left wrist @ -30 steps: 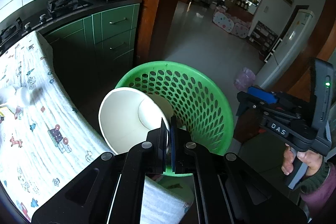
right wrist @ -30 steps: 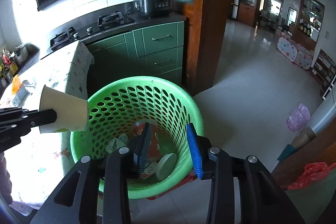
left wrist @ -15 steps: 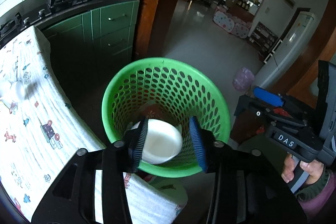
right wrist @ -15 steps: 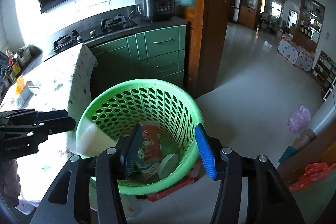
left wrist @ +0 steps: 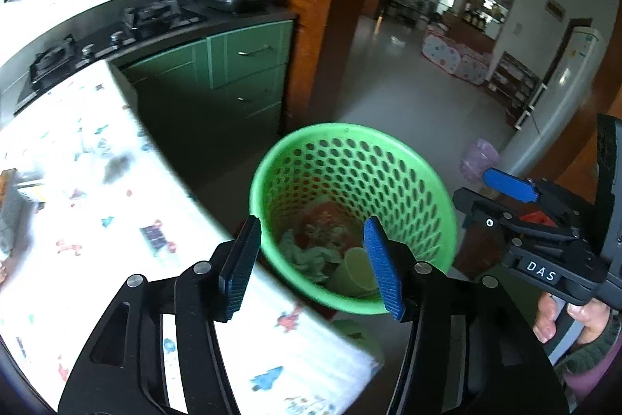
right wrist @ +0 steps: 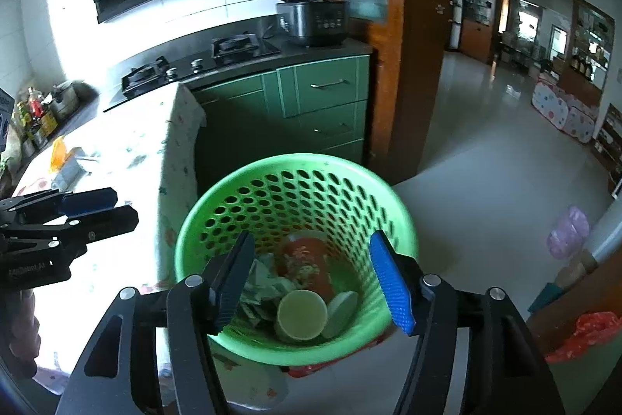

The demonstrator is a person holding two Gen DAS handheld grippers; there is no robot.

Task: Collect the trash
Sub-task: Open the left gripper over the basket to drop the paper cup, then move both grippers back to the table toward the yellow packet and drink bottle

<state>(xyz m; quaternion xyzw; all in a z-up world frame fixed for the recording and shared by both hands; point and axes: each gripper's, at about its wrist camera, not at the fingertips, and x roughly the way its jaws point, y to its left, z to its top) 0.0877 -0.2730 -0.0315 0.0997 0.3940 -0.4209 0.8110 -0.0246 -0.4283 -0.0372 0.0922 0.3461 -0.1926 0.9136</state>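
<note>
A green perforated basket stands on the floor beside the table. Inside it lie a white paper cup, a round lid, a red package and crumpled paper. My left gripper hangs above the basket's near rim, its jaws opening with nothing between them. My right gripper hovers over the basket too, jaws opening and empty. In the left wrist view the right gripper shows at the right edge, held by a hand. The left gripper shows at the left in the right wrist view.
A table under a white patterned cloth stands left of the basket, with small items on it. Green cabinets, a hob and a rice cooker line the back. A red bag lies at the right.
The left gripper let go of the white paper cup, which dropped into the basket, and its jaws spread. The right gripper's jaws also widened. Both drew back slightly from the basket.
</note>
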